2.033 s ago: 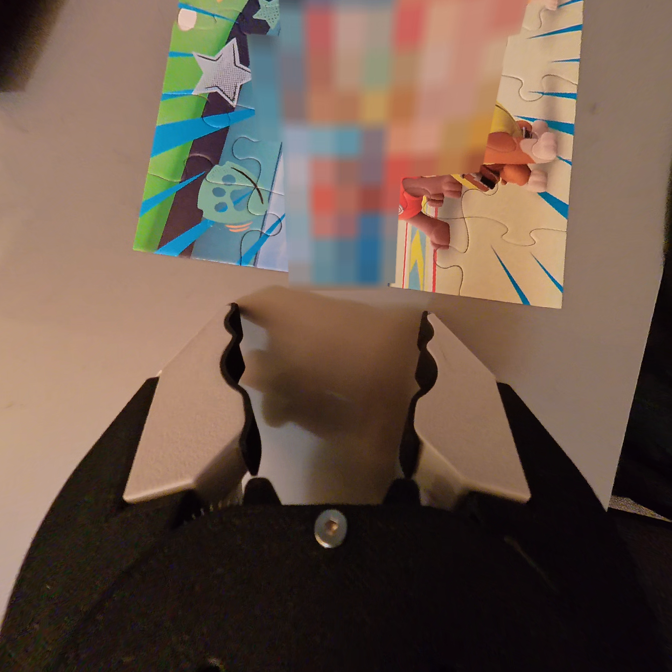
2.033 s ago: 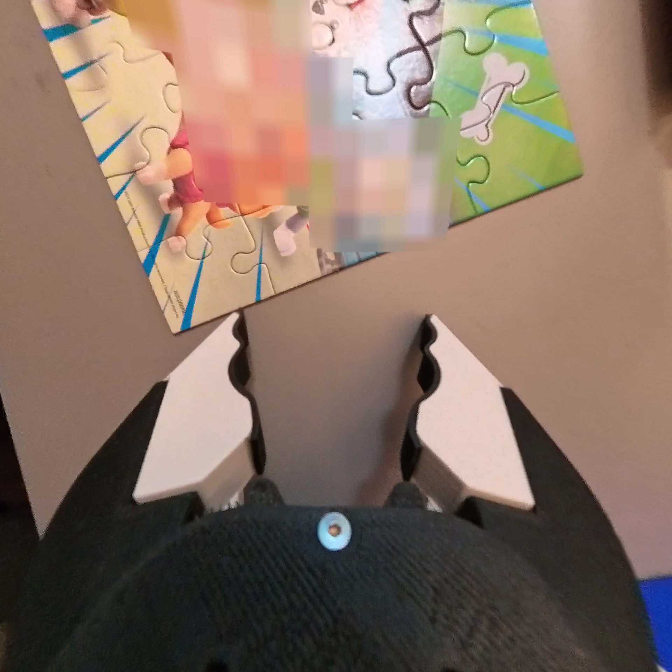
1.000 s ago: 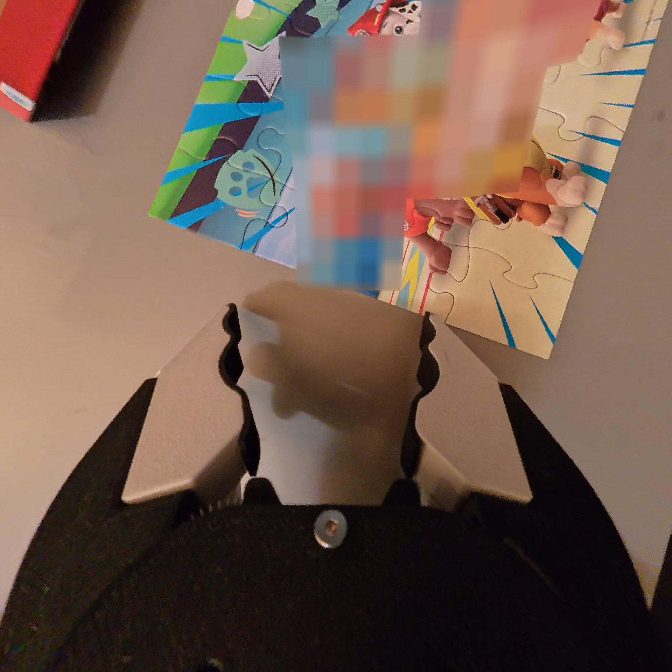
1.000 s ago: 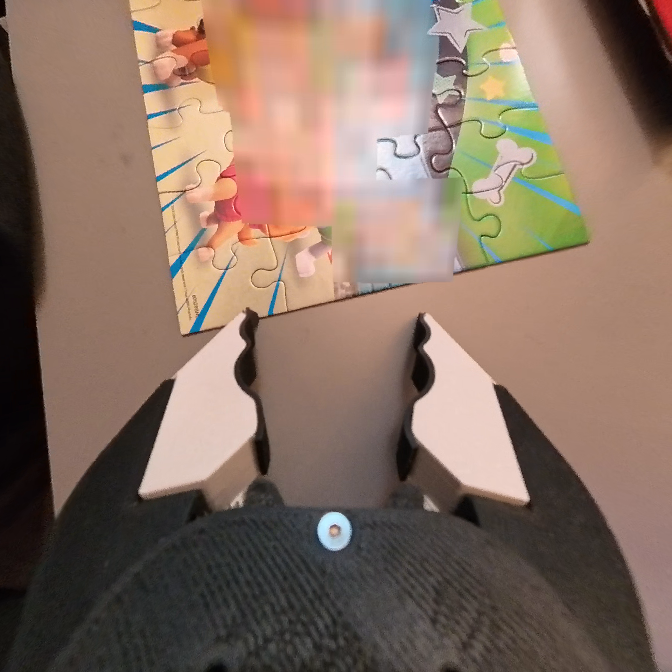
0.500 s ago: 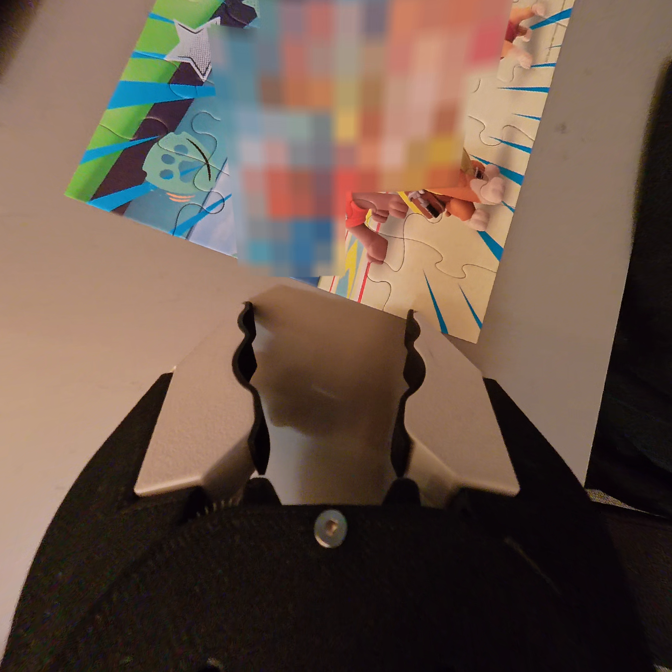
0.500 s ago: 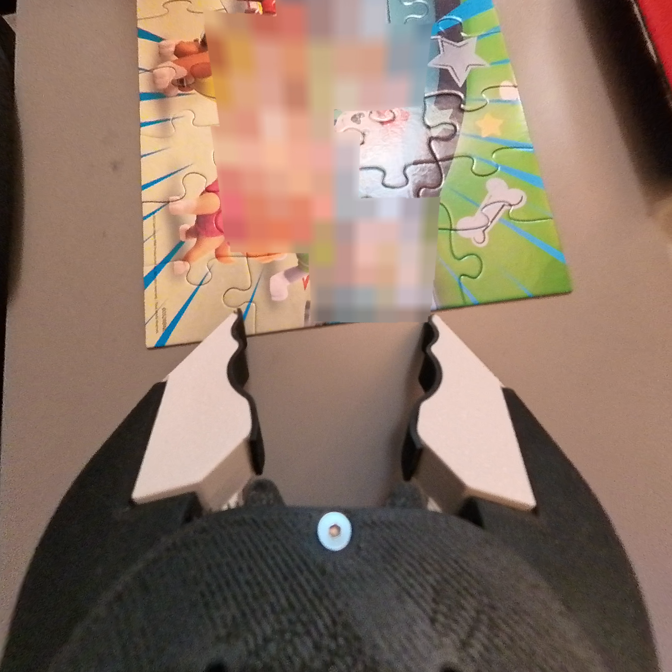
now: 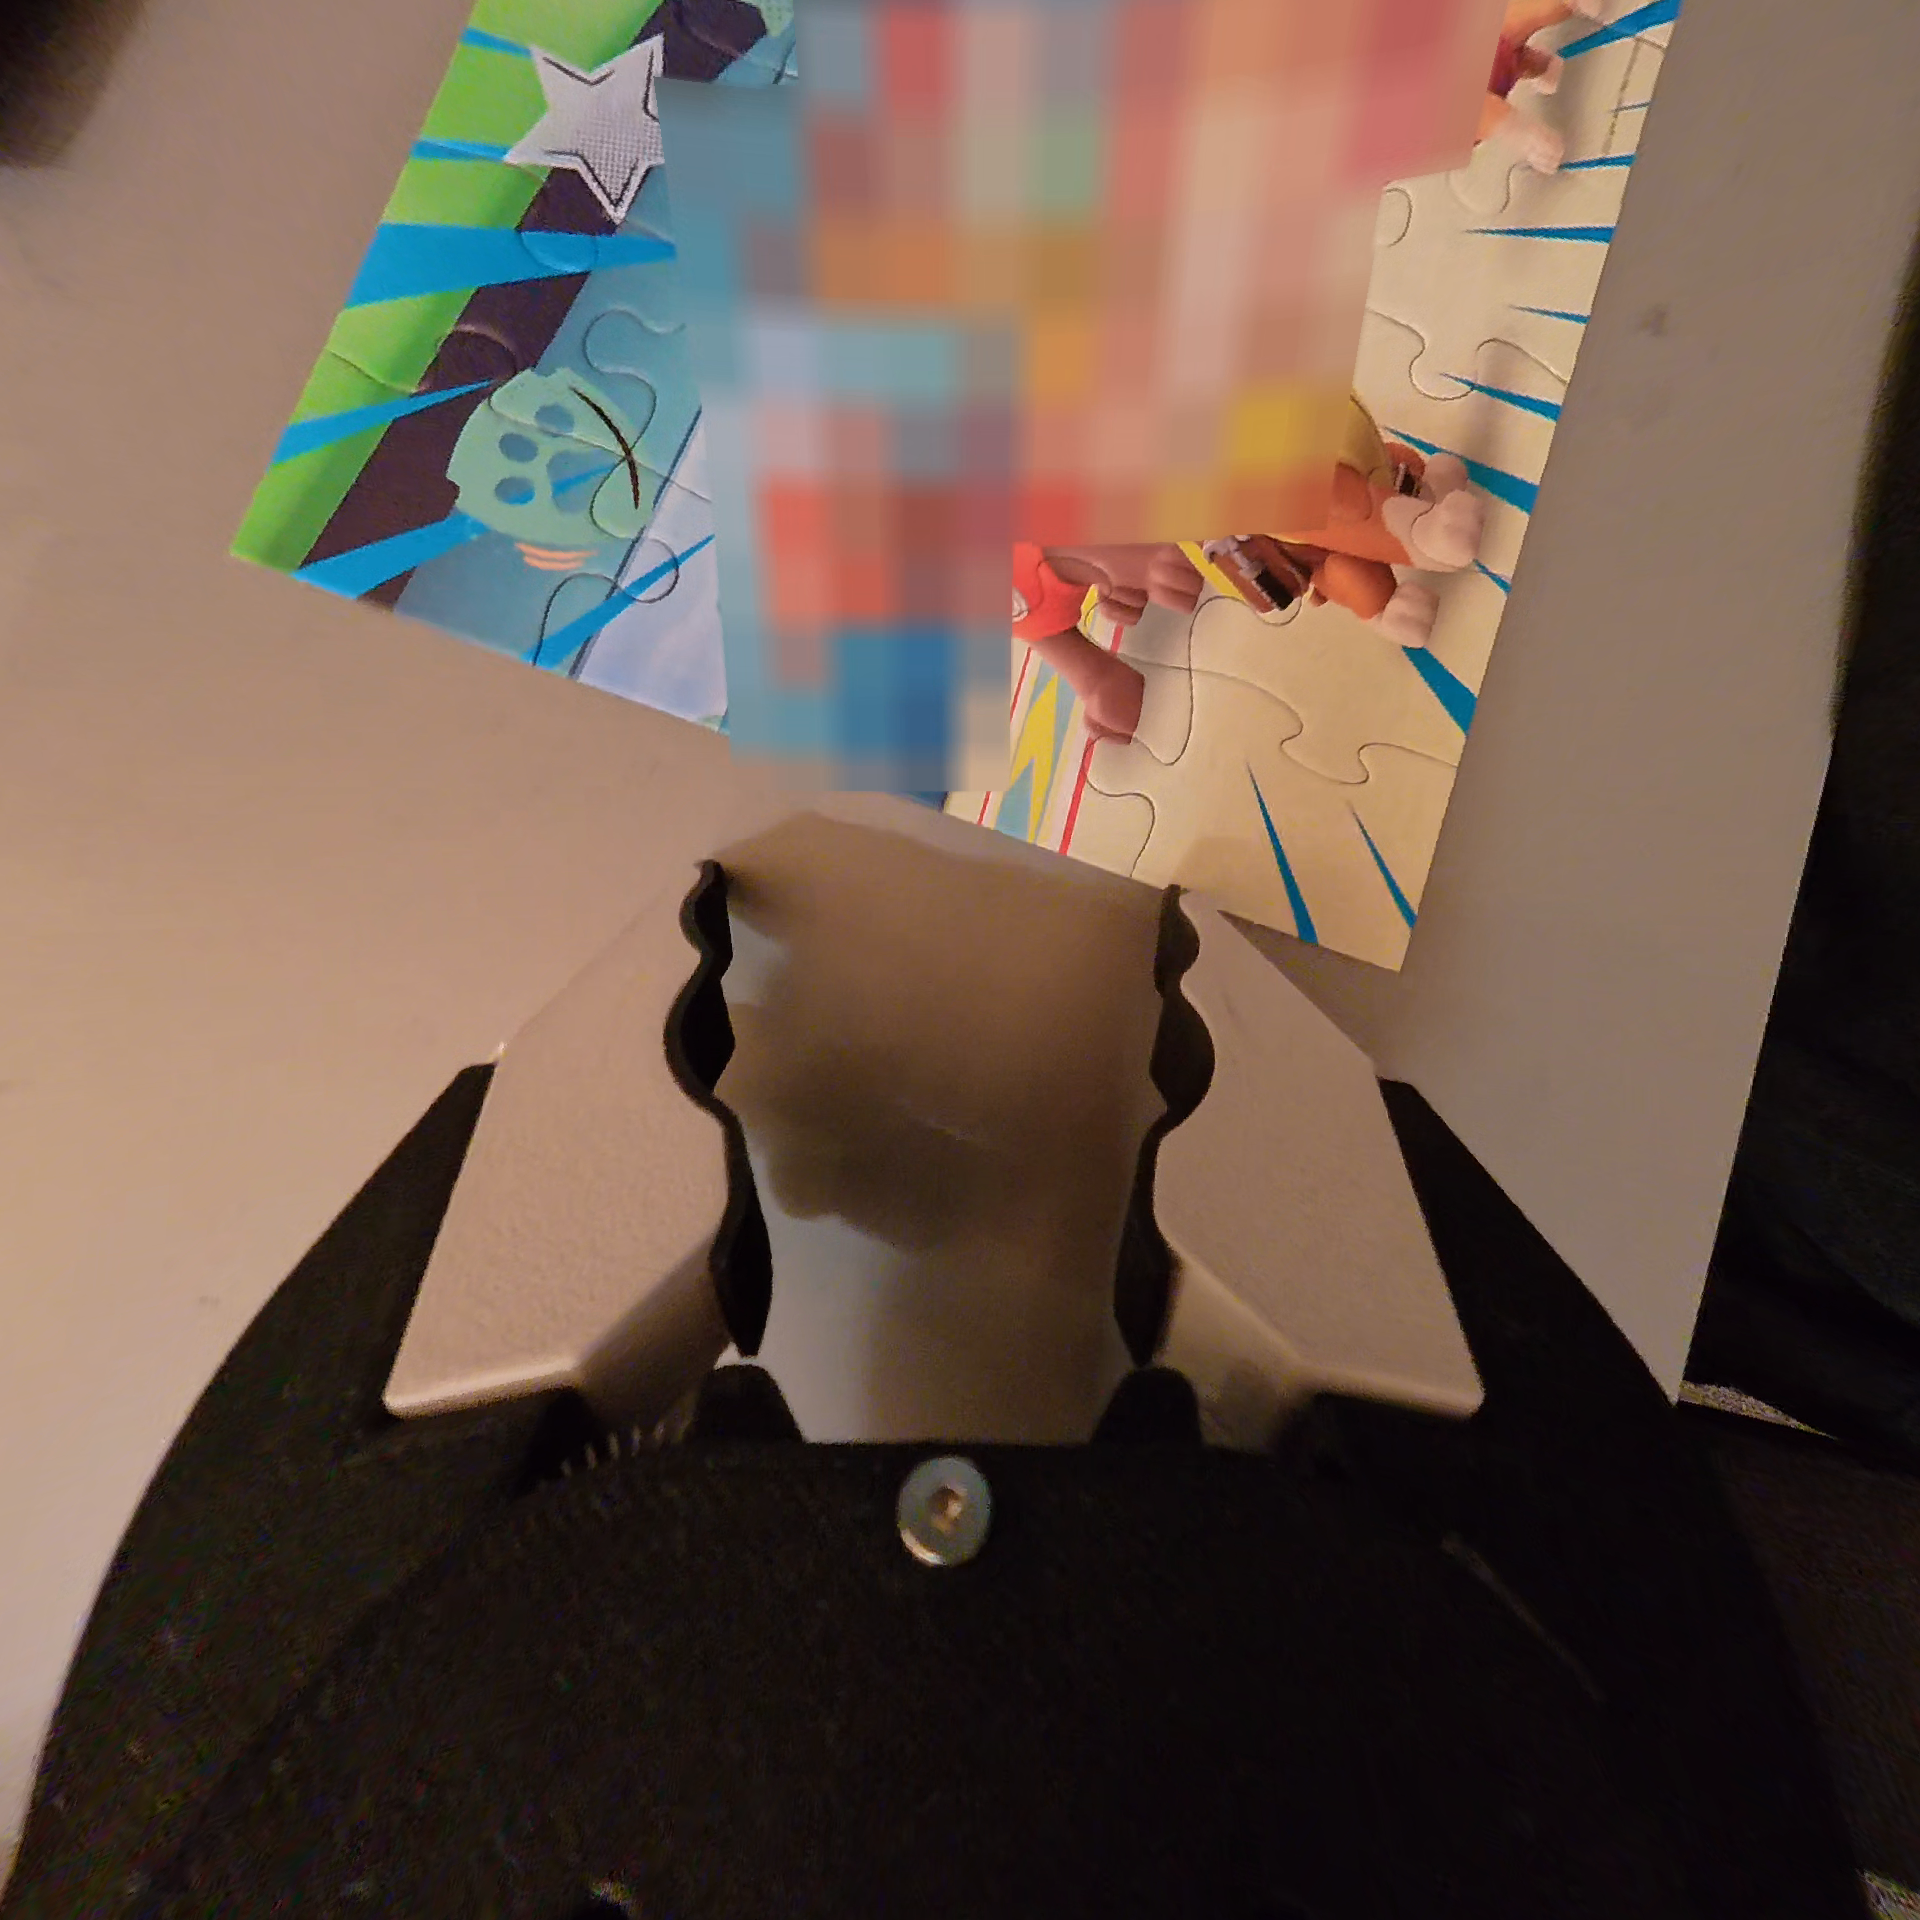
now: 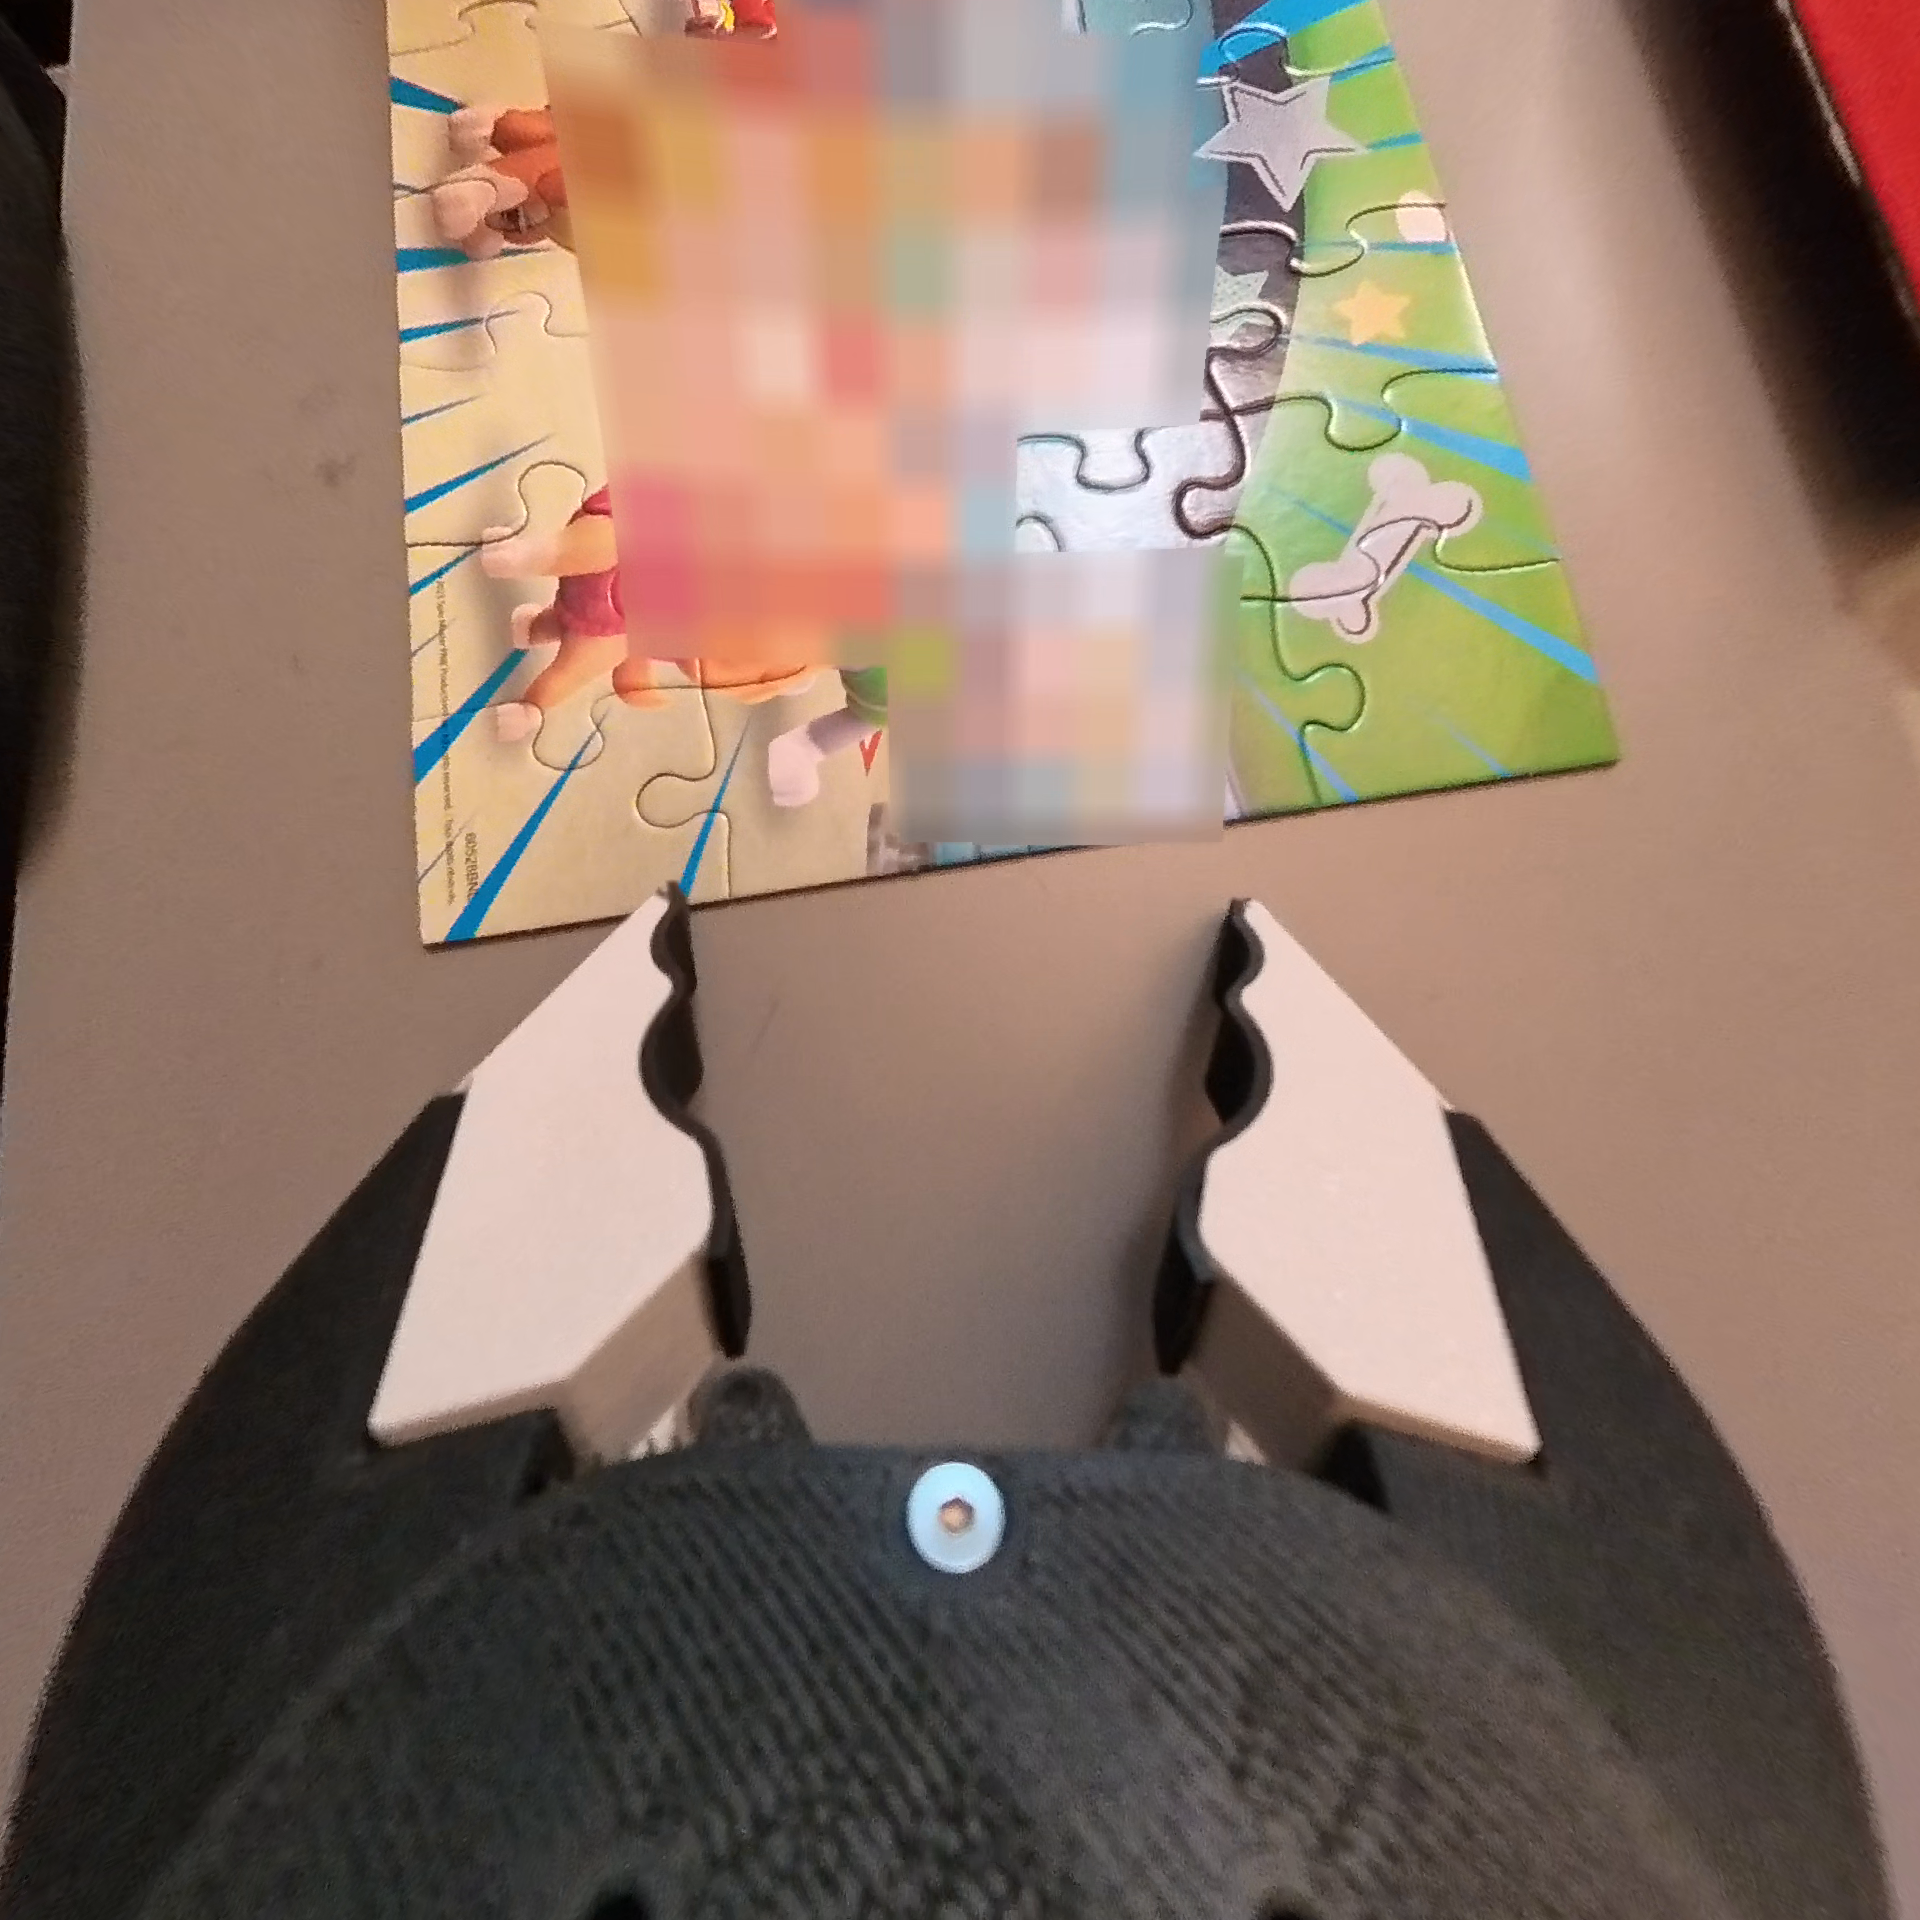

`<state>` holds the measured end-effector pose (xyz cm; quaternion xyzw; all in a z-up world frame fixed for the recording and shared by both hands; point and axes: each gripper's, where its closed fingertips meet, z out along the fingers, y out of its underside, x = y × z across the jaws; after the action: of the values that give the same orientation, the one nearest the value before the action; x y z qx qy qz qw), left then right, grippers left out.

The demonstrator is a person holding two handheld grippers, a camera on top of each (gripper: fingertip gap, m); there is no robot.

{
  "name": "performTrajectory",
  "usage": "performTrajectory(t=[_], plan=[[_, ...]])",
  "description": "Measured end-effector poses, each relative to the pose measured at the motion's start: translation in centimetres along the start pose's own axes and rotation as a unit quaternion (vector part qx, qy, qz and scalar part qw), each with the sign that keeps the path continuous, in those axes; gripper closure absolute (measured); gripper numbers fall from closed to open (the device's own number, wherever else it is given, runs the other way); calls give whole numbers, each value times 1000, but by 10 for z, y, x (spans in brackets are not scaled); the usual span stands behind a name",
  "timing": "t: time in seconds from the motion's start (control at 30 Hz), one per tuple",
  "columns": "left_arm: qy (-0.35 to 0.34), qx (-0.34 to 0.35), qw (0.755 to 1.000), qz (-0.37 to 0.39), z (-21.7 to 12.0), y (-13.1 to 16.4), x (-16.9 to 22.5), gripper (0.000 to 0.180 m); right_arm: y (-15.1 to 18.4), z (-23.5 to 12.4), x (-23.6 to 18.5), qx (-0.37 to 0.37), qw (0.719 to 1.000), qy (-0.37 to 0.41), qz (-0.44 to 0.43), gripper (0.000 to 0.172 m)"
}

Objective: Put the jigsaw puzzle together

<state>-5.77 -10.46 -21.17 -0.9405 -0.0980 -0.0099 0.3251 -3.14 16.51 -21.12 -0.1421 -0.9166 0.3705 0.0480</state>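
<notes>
My left claw (image 7: pixel 940 894) stands spread with nothing between its pads, hovering over bare grey table (image 7: pixel 260 883) just short of the near edge of the assembled jigsaw puzzle (image 7: pixel 1299 727). My right claw (image 8: pixel 951 914) gapes wide too, empty, its left fingertip (image 8: pixel 665 925) at the puzzle's (image 8: pixel 582 810) border. The puzzle lies flat on the table; a red box (image 8: pixel 1870 94) sits far right.

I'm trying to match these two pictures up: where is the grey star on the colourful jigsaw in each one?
Left wrist view: grey star near the top left, on the puzzle's green and dark-striped side.
Right wrist view: grey star near the top right, beside the green area.
Shared landmark: the jigsaw puzzle, flat on the grey table.
</notes>
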Motion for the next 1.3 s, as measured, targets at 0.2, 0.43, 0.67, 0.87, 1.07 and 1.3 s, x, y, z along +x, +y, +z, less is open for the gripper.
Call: performTrajectory(t=[0.2, 0.43, 0.67, 0.87, 1.07, 1.3], plan=[[-4, -2, 1000, 25, 2, 0, 4, 101, 1, 3, 1, -23, 999, -7, -25, 65], [16, 1, 998, 66, 4, -4, 1, 99, -3, 5, 1, 4, 999, -27, -44, 63], [52, -9, 995, 90, 7, -7, 2, 98, -4, 6, 1, 4, 998, -33, -48, 63], [59, -10, 994, 91, 7, -7, 5, 100, -6, 8, 1, 6, 997, -45, -57, 63], [65, -15, 993, 93, 7, -7, 10, 101, -7, 9, 0, 6, 997, -52, -63, 64], [66, -20, 993, 97, 7, -7, 11, 101, -7, 9, 0, -12, 996, -52, -66, 63]])
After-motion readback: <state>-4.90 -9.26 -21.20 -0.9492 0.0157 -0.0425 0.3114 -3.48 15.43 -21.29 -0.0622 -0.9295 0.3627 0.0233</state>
